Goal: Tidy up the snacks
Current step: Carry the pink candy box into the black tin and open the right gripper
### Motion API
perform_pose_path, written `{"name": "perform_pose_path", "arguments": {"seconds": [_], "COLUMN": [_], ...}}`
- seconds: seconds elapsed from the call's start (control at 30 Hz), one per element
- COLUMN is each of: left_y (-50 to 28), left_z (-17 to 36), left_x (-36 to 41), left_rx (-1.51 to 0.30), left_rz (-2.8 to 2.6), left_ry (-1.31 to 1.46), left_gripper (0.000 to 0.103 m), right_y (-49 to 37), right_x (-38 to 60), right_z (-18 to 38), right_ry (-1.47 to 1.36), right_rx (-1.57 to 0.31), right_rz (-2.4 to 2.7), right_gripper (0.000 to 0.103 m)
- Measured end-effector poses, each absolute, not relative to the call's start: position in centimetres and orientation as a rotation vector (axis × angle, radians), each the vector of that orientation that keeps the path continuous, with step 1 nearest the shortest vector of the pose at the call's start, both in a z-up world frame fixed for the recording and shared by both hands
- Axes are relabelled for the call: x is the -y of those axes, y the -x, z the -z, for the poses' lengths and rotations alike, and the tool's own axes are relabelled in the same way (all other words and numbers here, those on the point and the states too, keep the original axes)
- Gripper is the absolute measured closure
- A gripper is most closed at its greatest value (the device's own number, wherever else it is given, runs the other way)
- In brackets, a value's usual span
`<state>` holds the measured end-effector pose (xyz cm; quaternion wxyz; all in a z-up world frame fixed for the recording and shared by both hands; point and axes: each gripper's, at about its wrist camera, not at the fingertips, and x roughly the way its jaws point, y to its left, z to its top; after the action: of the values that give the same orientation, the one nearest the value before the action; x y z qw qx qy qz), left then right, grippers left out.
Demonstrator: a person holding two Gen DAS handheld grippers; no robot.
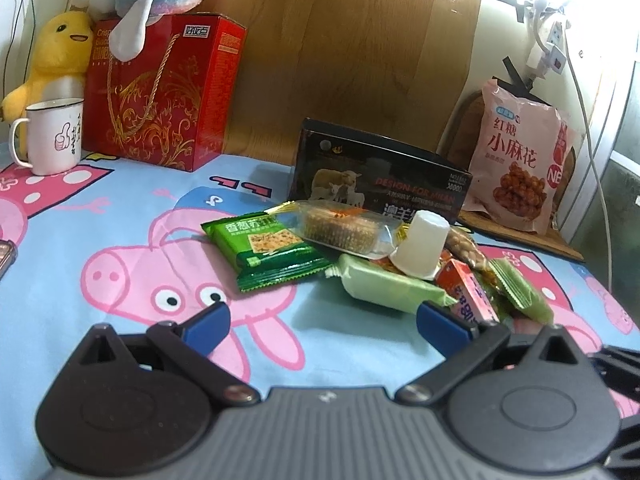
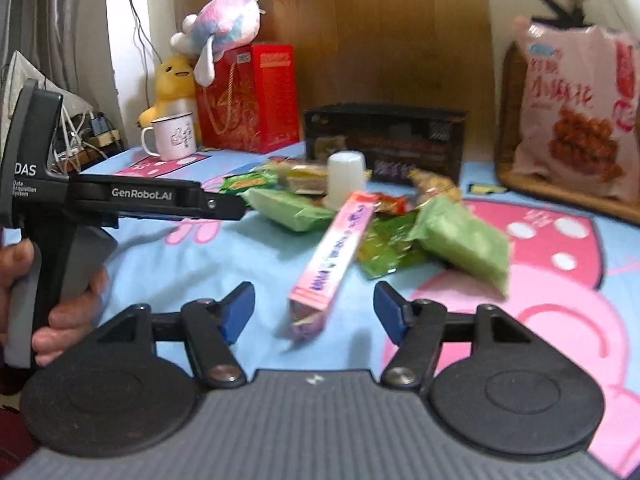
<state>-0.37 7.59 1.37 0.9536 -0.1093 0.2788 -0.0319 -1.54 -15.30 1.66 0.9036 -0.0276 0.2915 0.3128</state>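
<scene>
1. A heap of snacks is seen loose on the cartoon-pig bedsheet (image 1: 120,208), unsorted: a dark green cracker packet (image 1: 268,250), a clear-wrapped cake (image 1: 340,226), a white jelly cup (image 1: 422,242) tipped on the heap, pale green packets (image 1: 384,286) and a pink stick box (image 2: 334,254) lying towards the right gripper.
2. The black box (image 1: 380,176) just behind the heap is taken to be the likely container; whether anything lies inside cannot be told, so the sorting is judged barely begun.
3. The left gripper (image 1: 322,322) is shown with fingers spread wide and nothing between them, beside the heap's near edge.
4. The right gripper (image 2: 314,312) is likewise parted and empty; the near end of the pink stick box lies between its blue pads (image 2: 240,312), ungripped, the view blurred.
5. Open sheet is available to the left of the heap and in front of both tools.
6. Room is bounded at the back by the wooden headboard (image 1: 340,60), at back-left by the red gift box (image 1: 160,92) and enamel mug (image 1: 52,134), and at right by the pink twist-snack bag (image 1: 520,160) on its board.
</scene>
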Motion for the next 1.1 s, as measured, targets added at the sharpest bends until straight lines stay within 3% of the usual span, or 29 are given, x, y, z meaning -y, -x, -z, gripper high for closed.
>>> {"name": "perform_pose_path", "arguments": {"seconds": [0.03,0.07,0.1,0.13,0.33,0.53,0.6,0.63,0.7,0.8,0.87,0.93,1.0,1.1], "left_y": [0.4,0.5,0.5,0.6,0.7,-0.3,-0.7,-1.0,-1.5,-2.3,-3.0,-3.8,-3.8,-2.9], "left_z": [-1.4,-1.4,-1.5,-1.5,-1.9,-2.4,-2.5,-2.6,-2.5,-2.3,-2.0,-1.4,-1.3,-2.4], "left_x": [-7.5,-7.4,-7.3,-7.2,-6.1,-2.7,-1.7,-1.3,-0.5,0.6,1.3,2.0,2.4,1.8], "left_rx": [-0.565,-0.564,-0.562,-0.560,-0.580,-0.610,-0.621,-0.630,-0.657,-0.693,-0.714,-0.759,-0.760,-0.742], "left_rz": [0.065,0.067,0.070,0.075,0.186,0.319,0.349,0.363,0.387,0.401,0.406,0.413,0.435,0.400], "left_ry": [0.216,0.209,0.204,0.198,0.187,0.182,0.181,0.186,0.198,0.203,0.193,0.185,0.194,0.192], "left_gripper": [0.000,0.000,0.000,0.000,0.000,0.001,0.001,0.002,0.005,0.011,0.024,0.035,0.044,0.044], "right_y": [1.3,1.0,1.0,0.9,1.9,2.0,2.5,2.6,2.6,1.7,0.8,0.1,-0.4,0.1], "right_x": [15.1,15.0,15.2,15.5,19.9,25.5,26.2,26.2,25.5,24.7,24.3,24.0,23.5,22.5], "right_z": [-1.3,-1.1,-1.1,-1.2,-1.9,-2.3,-2.4,-2.3,-2.0,-1.7,-1.6,-1.4,-1.2,-2.0], "right_ry": [0.064,0.069,0.072,0.069,0.194,0.082,0.033,0.033,0.067,0.104,0.107,0.104,0.087,0.101], "right_rx": [-0.616,-0.628,-0.613,-0.627,-0.598,-0.574,-0.567,-0.562,-0.557,-0.557,-0.558,-0.569,-0.609,-0.598], "right_rz": [-0.643,-0.633,-0.614,-0.626,-0.512,-0.304,-0.328,-0.344,-0.369,-0.398,-0.418,-0.440,-0.495,-0.520], "right_gripper": [0.037,0.046,0.067,0.076,0.077,0.064,0.051,0.050,0.041,0.041,0.041,0.044,0.081,0.082]}}
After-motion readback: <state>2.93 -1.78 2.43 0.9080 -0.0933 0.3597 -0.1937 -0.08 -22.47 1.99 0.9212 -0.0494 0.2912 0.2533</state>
